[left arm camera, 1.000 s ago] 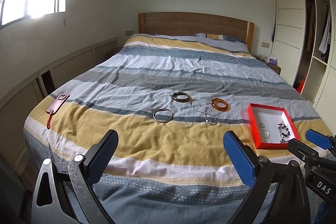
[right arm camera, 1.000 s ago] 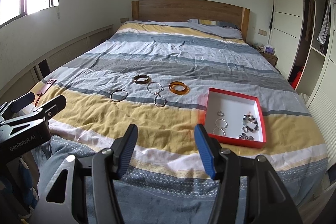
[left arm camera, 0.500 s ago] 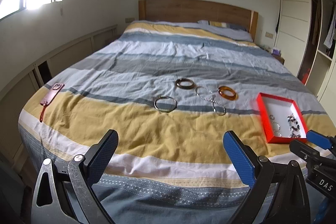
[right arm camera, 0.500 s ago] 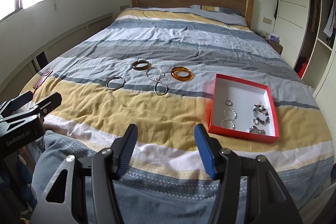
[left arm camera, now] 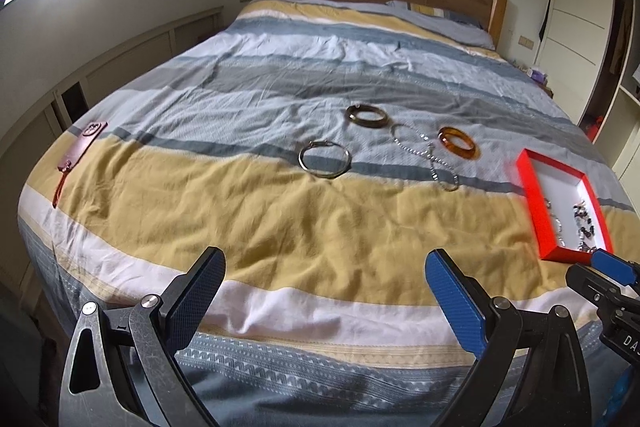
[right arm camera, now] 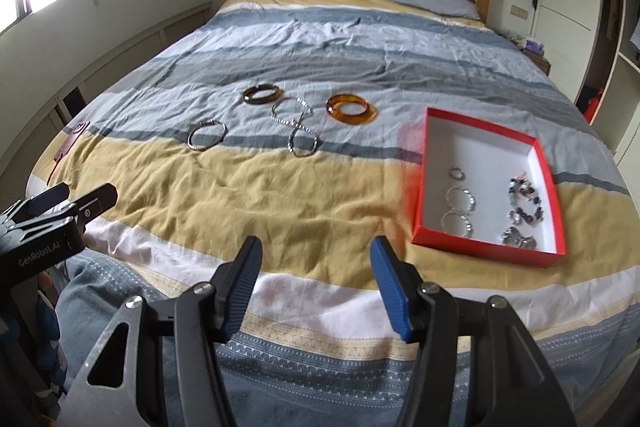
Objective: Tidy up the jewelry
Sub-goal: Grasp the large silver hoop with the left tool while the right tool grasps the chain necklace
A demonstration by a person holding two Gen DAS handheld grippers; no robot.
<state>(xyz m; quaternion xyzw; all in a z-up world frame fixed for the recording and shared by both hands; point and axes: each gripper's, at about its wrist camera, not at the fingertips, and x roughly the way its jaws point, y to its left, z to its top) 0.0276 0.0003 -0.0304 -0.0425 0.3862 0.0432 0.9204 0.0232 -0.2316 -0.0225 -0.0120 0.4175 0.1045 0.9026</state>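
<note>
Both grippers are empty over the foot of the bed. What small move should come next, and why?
Probably reach the right gripper forward toward the amber bangle. Its jaws are open and empty, four loose pieces lie on the duvet, and that bangle lies closest to the red box, which already holds jewelry.
</note>
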